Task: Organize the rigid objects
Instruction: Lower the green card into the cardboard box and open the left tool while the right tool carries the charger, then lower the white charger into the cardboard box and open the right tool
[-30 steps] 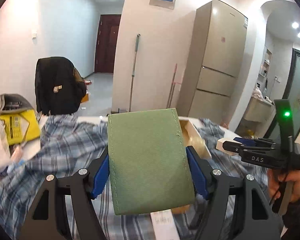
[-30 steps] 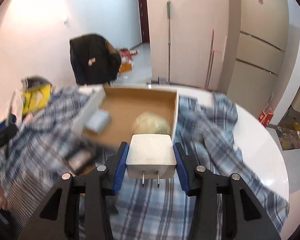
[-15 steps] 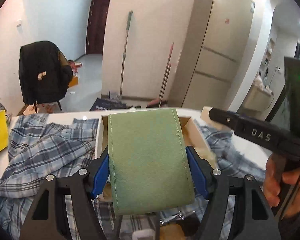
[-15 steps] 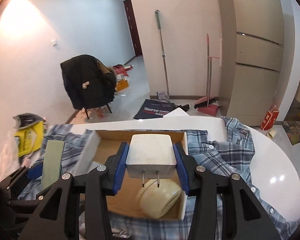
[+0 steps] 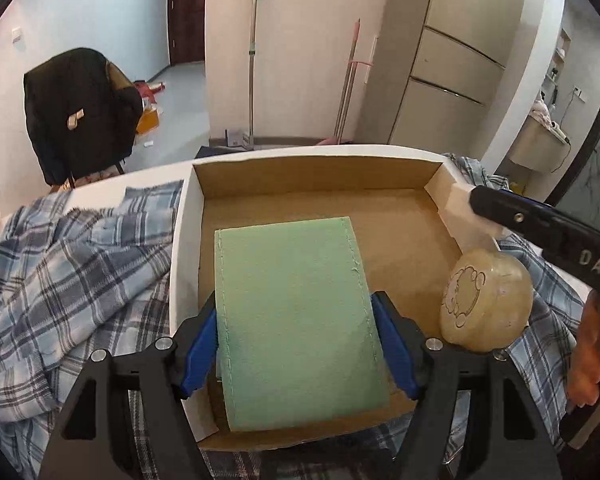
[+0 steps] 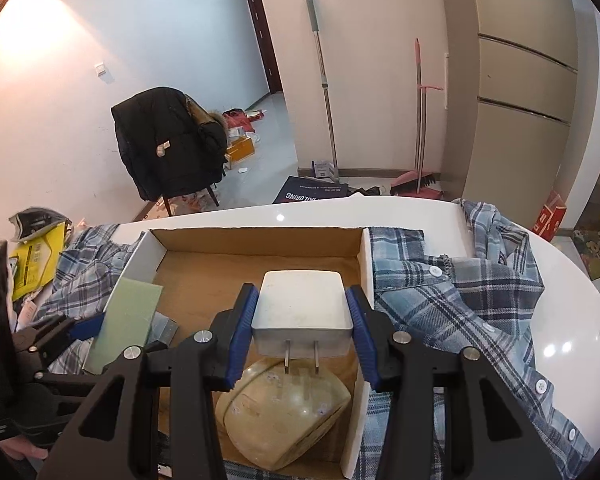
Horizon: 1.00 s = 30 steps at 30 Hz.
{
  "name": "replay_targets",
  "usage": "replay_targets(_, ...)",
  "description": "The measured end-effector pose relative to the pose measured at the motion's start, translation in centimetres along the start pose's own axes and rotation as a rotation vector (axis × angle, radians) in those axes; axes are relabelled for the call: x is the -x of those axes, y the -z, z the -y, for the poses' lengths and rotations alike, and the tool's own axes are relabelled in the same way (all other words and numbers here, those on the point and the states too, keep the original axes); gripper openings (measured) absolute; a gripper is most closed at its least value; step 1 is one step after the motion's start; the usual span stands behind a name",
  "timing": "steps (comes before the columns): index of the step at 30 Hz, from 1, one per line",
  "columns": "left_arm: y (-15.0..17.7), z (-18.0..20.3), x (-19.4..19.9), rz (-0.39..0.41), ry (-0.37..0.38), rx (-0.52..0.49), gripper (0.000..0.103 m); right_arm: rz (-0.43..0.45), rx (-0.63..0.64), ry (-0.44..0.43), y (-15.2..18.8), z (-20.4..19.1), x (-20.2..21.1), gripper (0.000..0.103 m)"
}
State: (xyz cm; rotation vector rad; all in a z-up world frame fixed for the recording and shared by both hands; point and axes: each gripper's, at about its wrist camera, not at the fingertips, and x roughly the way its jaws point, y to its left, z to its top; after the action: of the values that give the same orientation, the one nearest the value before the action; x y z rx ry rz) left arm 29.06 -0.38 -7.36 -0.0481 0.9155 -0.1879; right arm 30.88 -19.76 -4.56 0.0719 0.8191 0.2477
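My left gripper [image 5: 296,344] is shut on a flat green case [image 5: 296,320] and holds it over the left half of an open cardboard box [image 5: 316,168]. My right gripper [image 6: 302,324] is shut on a white plug adapter [image 6: 302,304] with two prongs, held over the box [image 6: 260,236]. A round cream container [image 5: 486,300] lies in the box's right near corner, seen under the adapter in the right wrist view [image 6: 284,412]. The green case also shows in the right wrist view [image 6: 128,320]. The right gripper's body crosses the left wrist view [image 5: 548,232].
The box lies on a blue plaid shirt [image 5: 72,276] spread over a round white table [image 6: 572,344]. A small silvery packet [image 6: 165,328] lies in the box. Yellow packaging [image 6: 40,256] sits at the table's left. A chair with a black jacket [image 6: 168,140] stands beyond.
Both grippers have moved forward and down over the box. The green case and the adapter are now lower, above the box's inside. Both grips are unchanged.
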Motion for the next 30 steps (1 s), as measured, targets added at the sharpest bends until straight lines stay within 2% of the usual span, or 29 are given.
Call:
replay_targets(3, 0.0, -0.1, 0.3, 0.011, 0.003, 0.015, 0.087, 0.016, 0.000, -0.004, -0.2, 0.1, 0.5, 0.044)
replay_targets(8, -0.4, -0.4, 2.6, 0.085, 0.001, 0.038, 0.087, 0.022, 0.015, 0.005, -0.3, -0.3, 0.8, 0.044)
replay_targets(13, 0.2, 0.0, 6.9, 0.216, -0.020, 0.019, 0.087, 0.032, 0.022, -0.014, -0.2, -0.5, 3.0, 0.044)
replay_targets(17, 1.3, 0.5, 10.3, 0.276, 0.017, 0.013, 0.087, -0.003, 0.087, 0.009, 0.8, -1.4, 6.2, 0.044)
replay_targets(19, 2.0, 0.7, 11.5, 0.296, 0.050, 0.028, 0.088, -0.021, 0.073, -0.037, 1.6, -1.2, 7.8, 0.044)
replay_targets(21, 2.4, 0.9, 11.8, 0.274, 0.073, 0.040, 0.093, -0.046, 0.036, -0.070, 2.6, -0.8, 8.9, 0.044)
replay_targets(23, 2.8, 1.3, 11.4, 0.228, 0.092, 0.039, 0.093, -0.057, 0.054, -0.075, 3.7, -1.0, 9.3, 0.044)
replay_targets(25, 3.5, 1.7, 11.2, 0.230, 0.098, 0.026, 0.093, -0.083, 0.084, -0.065, 4.7, -1.6, 9.3, 0.044)
replay_targets(28, 4.3, 2.1, 10.7, 0.250, 0.060, 0.002, 0.093, -0.114, 0.111, -0.058, 5.6, -2.2, 8.5, 0.044)
replay_targets(30, 4.5, 2.1, 10.2, 0.240, 0.060, -0.001, 0.093, -0.128, 0.114, -0.047, 5.8, -2.3, 7.8, 0.044)
